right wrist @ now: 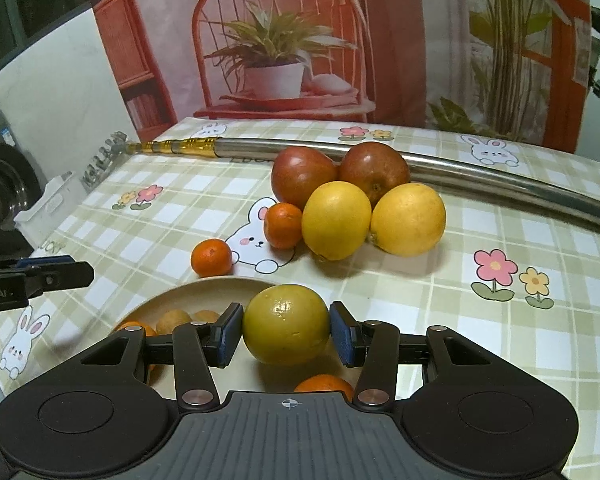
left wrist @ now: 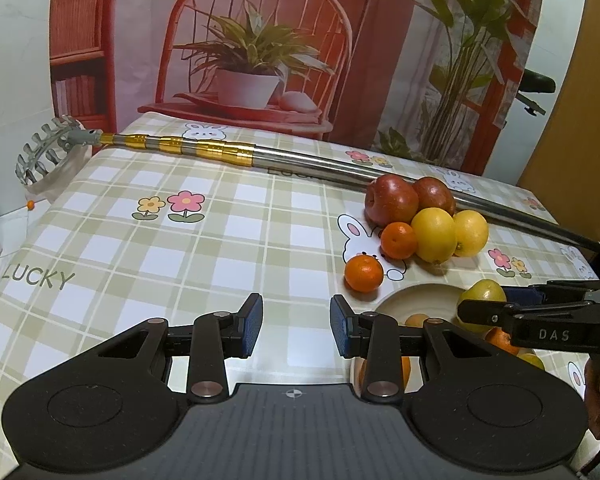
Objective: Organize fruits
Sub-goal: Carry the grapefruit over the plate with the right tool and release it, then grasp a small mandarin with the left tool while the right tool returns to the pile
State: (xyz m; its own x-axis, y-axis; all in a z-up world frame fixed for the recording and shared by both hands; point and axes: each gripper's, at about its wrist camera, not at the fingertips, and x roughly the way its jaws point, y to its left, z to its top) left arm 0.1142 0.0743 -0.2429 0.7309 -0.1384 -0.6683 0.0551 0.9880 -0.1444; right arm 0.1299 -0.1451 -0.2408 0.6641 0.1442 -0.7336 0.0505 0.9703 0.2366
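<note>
Right gripper (right wrist: 287, 328) clenched on a round yellow-green citrus fruit (right wrist: 286, 323), above a cream round plate (right wrist: 188, 294). Left gripper (left wrist: 296, 326) released, nothing between its blue pads; loose red apples (left wrist: 392, 199) lie ahead-right.

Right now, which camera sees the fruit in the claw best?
The right wrist view: the yellow-green fruit sits whole between the right claw pads. The left wrist view shows only its top behind that claw.

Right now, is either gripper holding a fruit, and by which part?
The right gripper holds a yellow-green fruit by its two opposite sides, over the plate. The left gripper is open and holds nothing.
</note>
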